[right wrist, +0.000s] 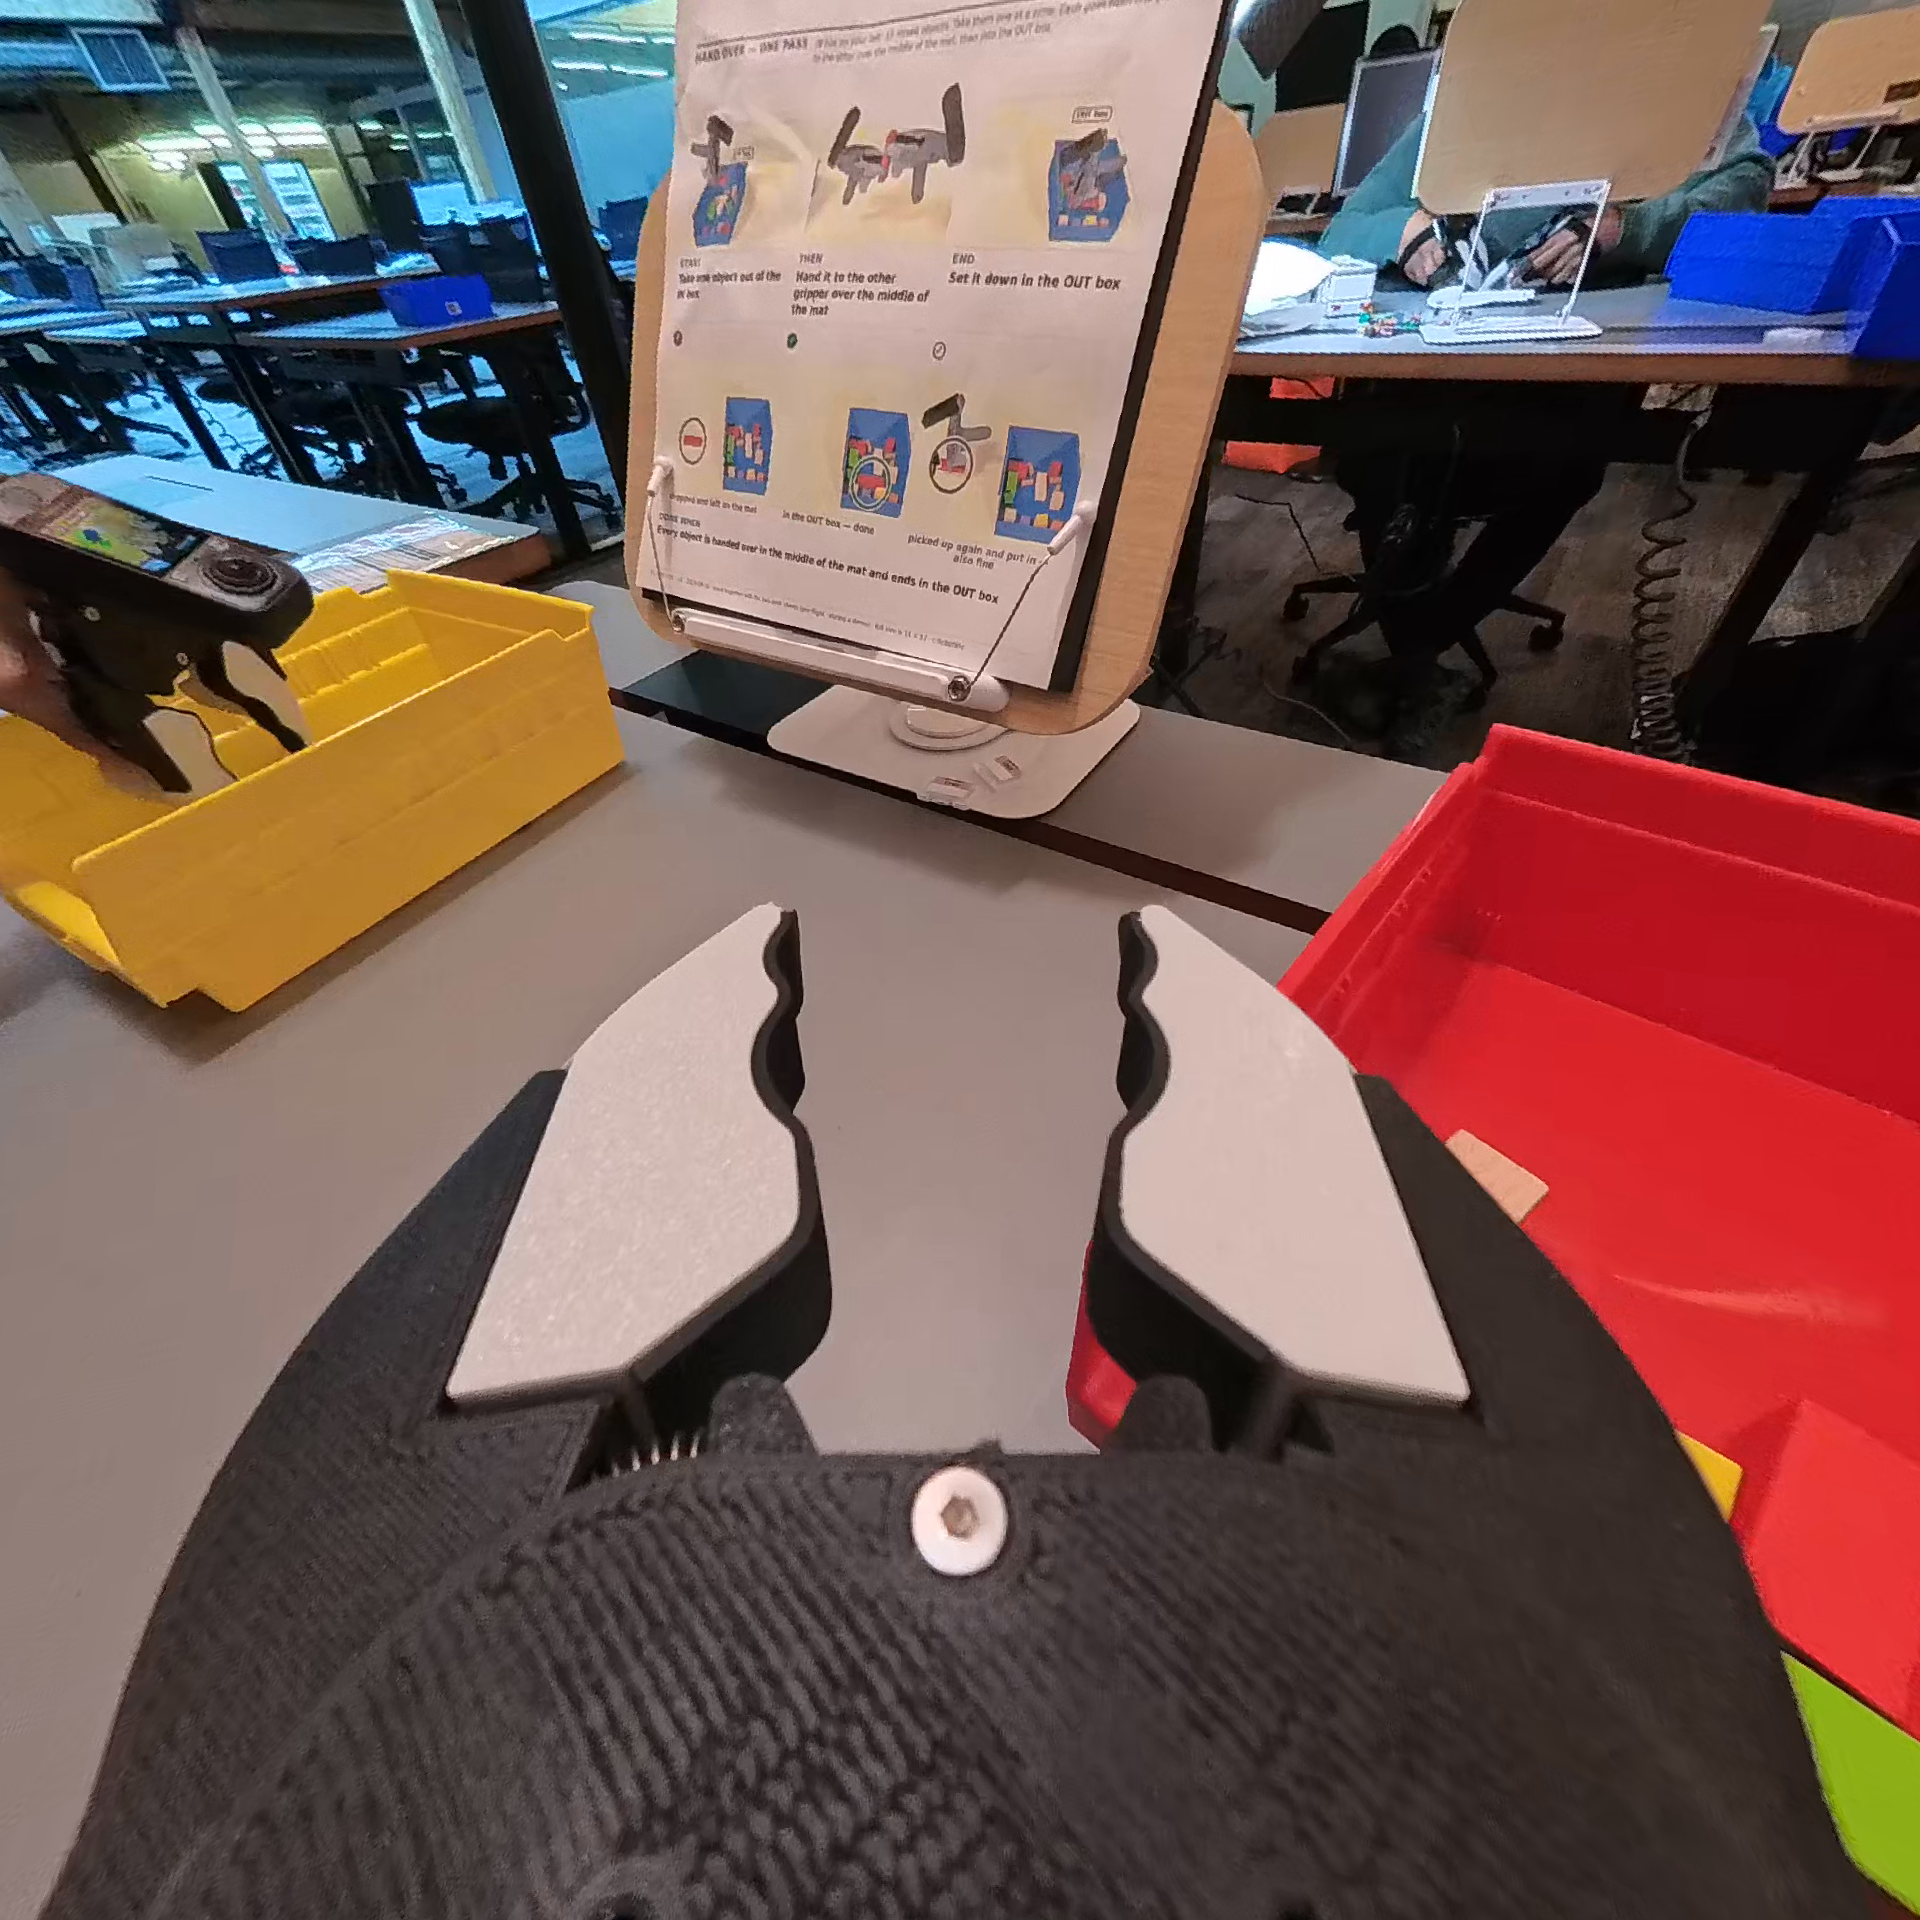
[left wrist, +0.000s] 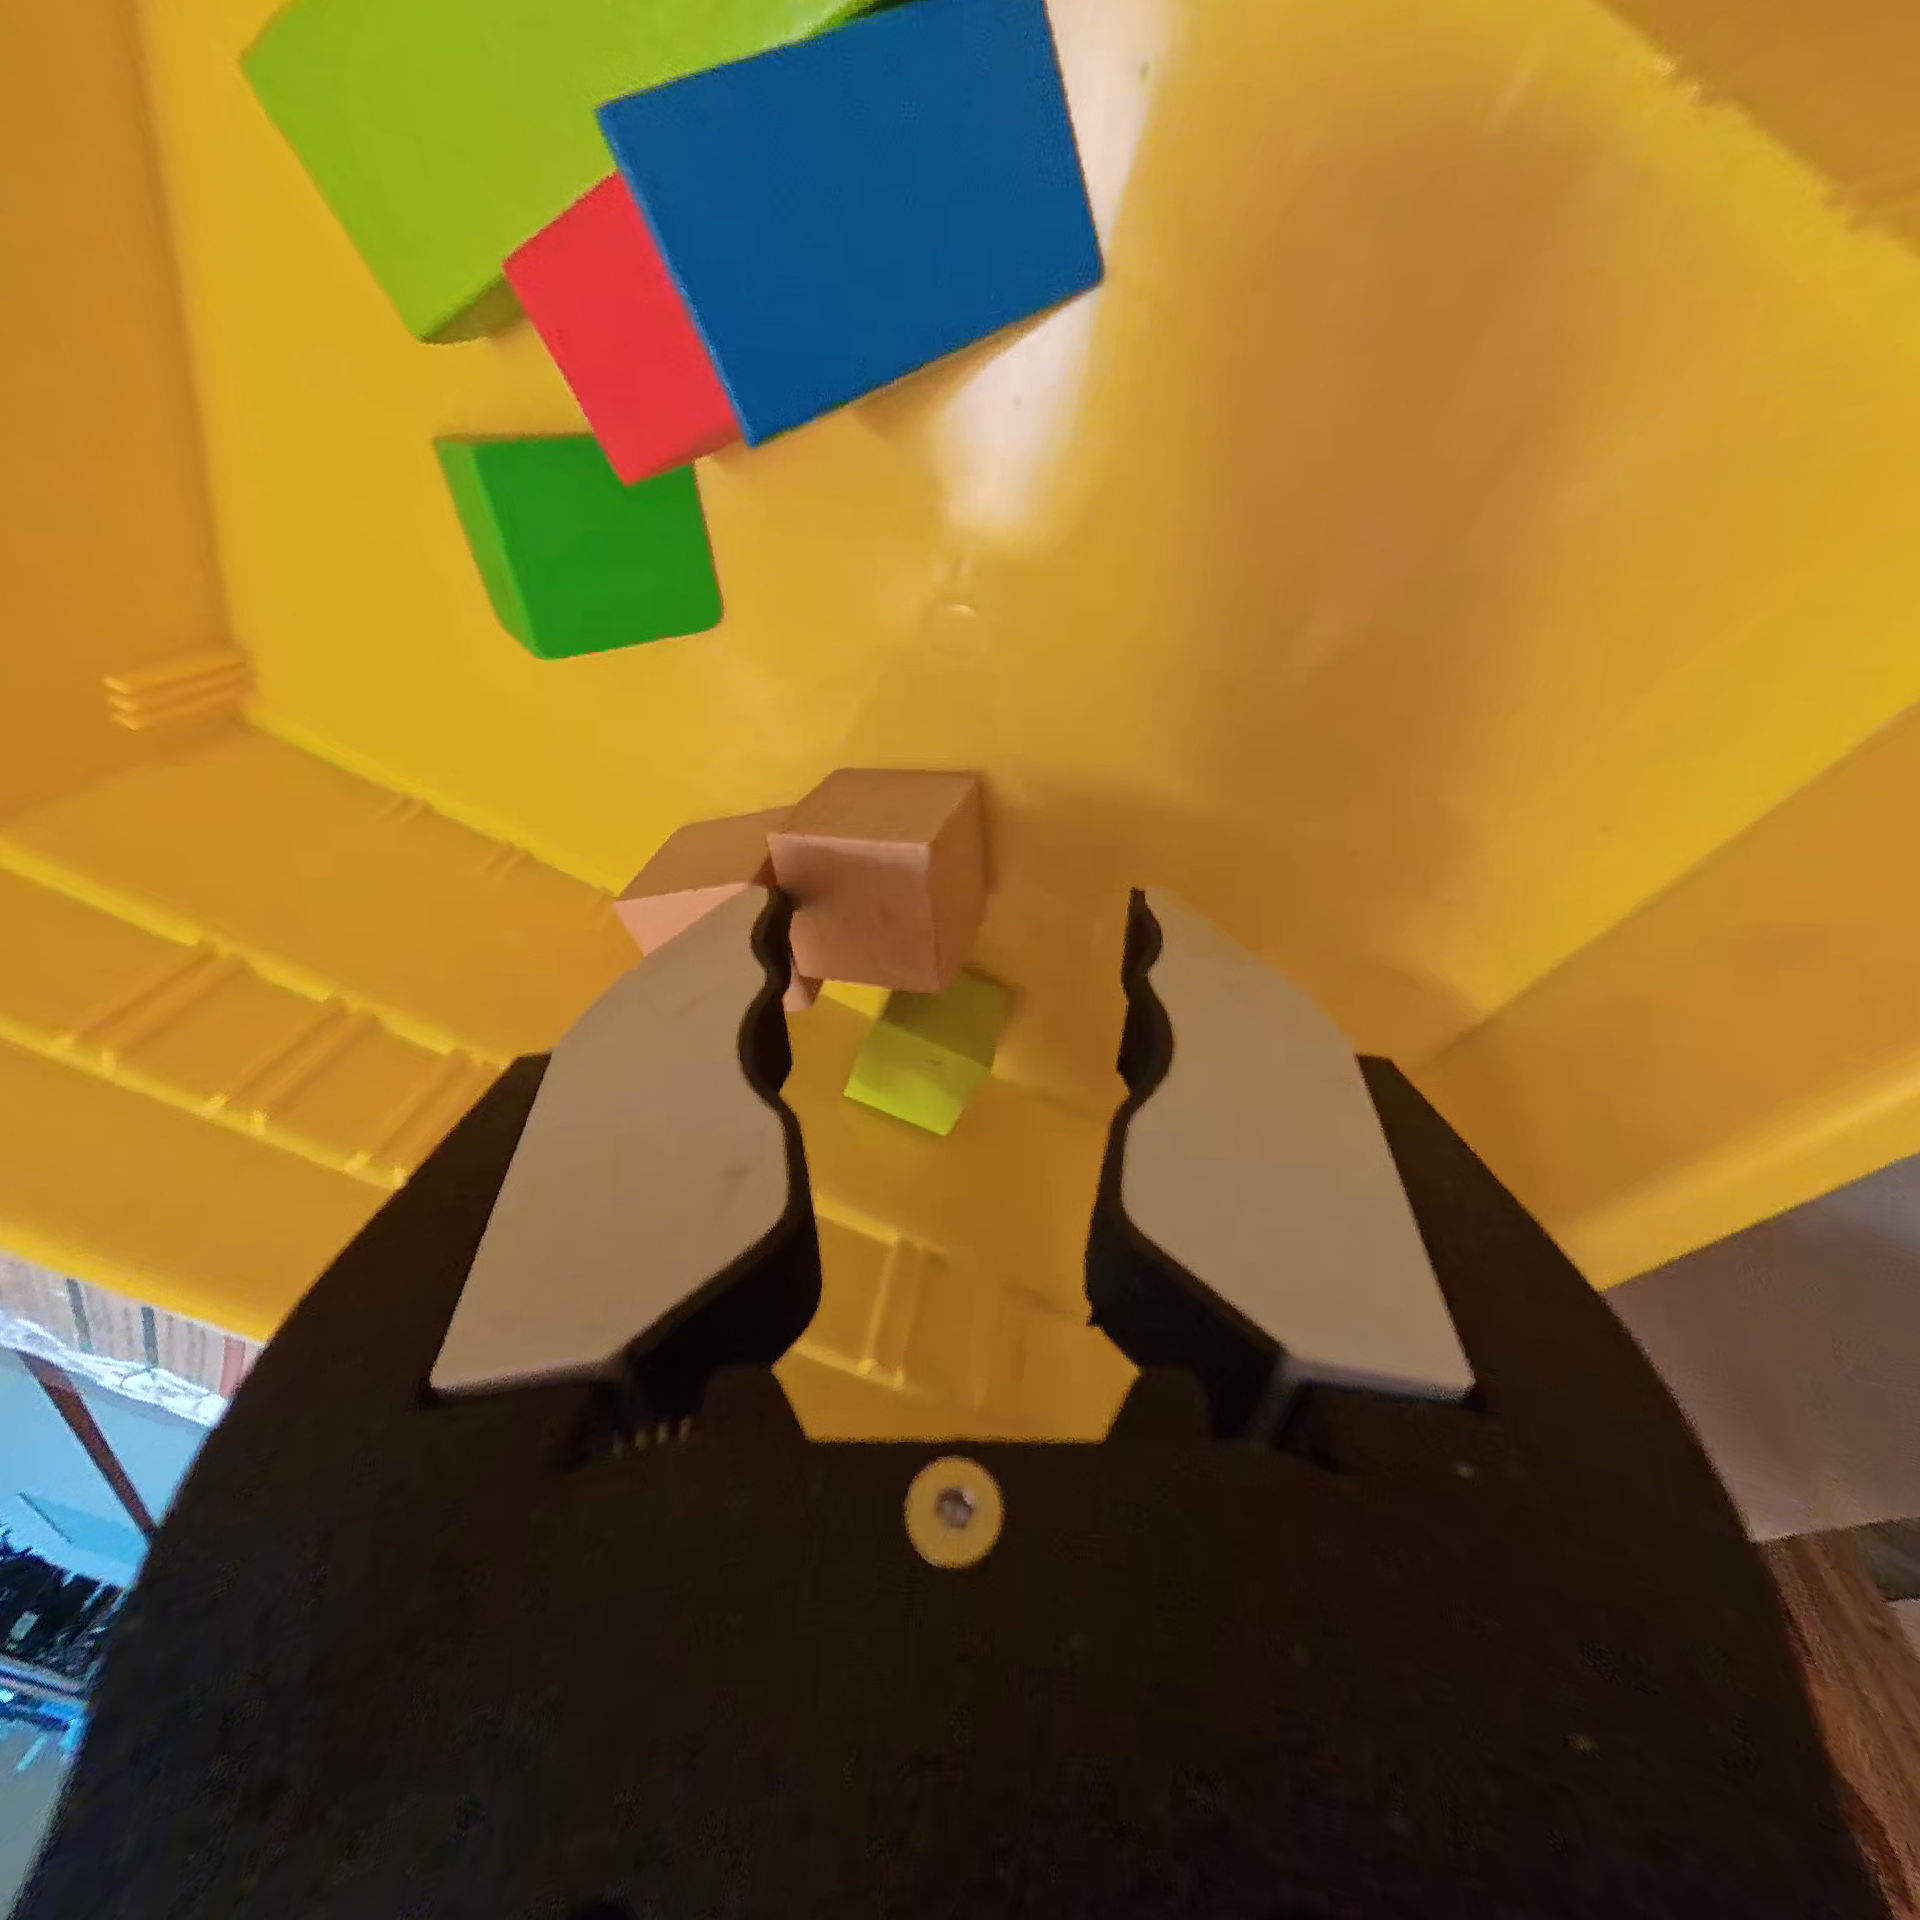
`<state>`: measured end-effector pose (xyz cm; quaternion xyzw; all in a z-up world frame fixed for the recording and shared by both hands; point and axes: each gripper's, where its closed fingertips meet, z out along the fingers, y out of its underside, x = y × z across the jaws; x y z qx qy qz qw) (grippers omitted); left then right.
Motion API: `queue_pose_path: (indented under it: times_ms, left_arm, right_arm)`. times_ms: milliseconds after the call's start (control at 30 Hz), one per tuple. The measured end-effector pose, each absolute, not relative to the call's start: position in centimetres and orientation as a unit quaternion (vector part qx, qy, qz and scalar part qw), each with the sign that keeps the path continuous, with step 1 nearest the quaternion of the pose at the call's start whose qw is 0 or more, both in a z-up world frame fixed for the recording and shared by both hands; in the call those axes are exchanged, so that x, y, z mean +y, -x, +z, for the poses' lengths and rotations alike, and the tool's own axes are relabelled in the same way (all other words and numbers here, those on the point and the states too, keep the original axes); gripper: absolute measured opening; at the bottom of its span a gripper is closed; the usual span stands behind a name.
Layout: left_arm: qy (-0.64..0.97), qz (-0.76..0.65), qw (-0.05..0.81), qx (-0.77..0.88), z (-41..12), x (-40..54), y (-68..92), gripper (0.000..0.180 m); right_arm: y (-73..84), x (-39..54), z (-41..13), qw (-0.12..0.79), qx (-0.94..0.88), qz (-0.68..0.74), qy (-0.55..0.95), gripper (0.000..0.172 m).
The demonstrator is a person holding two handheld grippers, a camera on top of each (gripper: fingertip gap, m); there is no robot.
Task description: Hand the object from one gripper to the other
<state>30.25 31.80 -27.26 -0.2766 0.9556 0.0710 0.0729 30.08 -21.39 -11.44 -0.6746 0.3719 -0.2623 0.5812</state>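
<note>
My left gripper [left wrist: 954, 904] is open inside the yellow bin [left wrist: 1351, 520], pointing down at its floor. A plain wooden cube [left wrist: 883, 883] lies at the tip of its left finger [left wrist: 665, 1122]. The right finger [left wrist: 1247, 1122] stands well apart from the cube, so nothing is gripped. A second wooden block [left wrist: 686, 873] and a small lime block [left wrist: 925, 1060] lie beside the cube. The right wrist view shows the left gripper [right wrist: 244, 753] dipped into the yellow bin [right wrist: 343, 831]. My right gripper [right wrist: 958, 920] is open and empty above the grey table [right wrist: 623, 1039].
Blue [left wrist: 852, 208], red [left wrist: 613, 332], green [left wrist: 592, 540] and large lime [left wrist: 416, 156] blocks lie farther in the yellow bin. A red bin [right wrist: 1662, 935] at the right holds a few blocks. An instruction sheet on a stand [right wrist: 914, 364] stands behind the table. Across from one pair of fingers to the other is roughly 55 centimetres.
</note>
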Motion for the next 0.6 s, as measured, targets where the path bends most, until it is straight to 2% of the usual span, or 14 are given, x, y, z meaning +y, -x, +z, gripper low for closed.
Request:
queue_pose_path:
  times_ms: [267, 467, 600]
  left_arm:
    - [0.263, 0.061, 0.100, 0.958, -27.2, 31.5, -31.4, 0.060]
    - [0.285, 0.066, 0.072, 0.953, -28.4, 31.7, -30.8, 0.061]
    - [0.291, 0.054, 0.062, 0.953, -28.6, 31.3, -30.3, 0.050]
  right_arm:
    - [-30.3, -21.1, -12.0, 0.579, 0.372, -0.255, 0.679, 0.059]
    - [-30.3, -21.2, -12.1, 0.579, 0.372, -0.255, 0.680, 0.059]
    - [-30.2, -21.2, -12.2, 0.578, 0.373, -0.252, 0.681, 0.059]
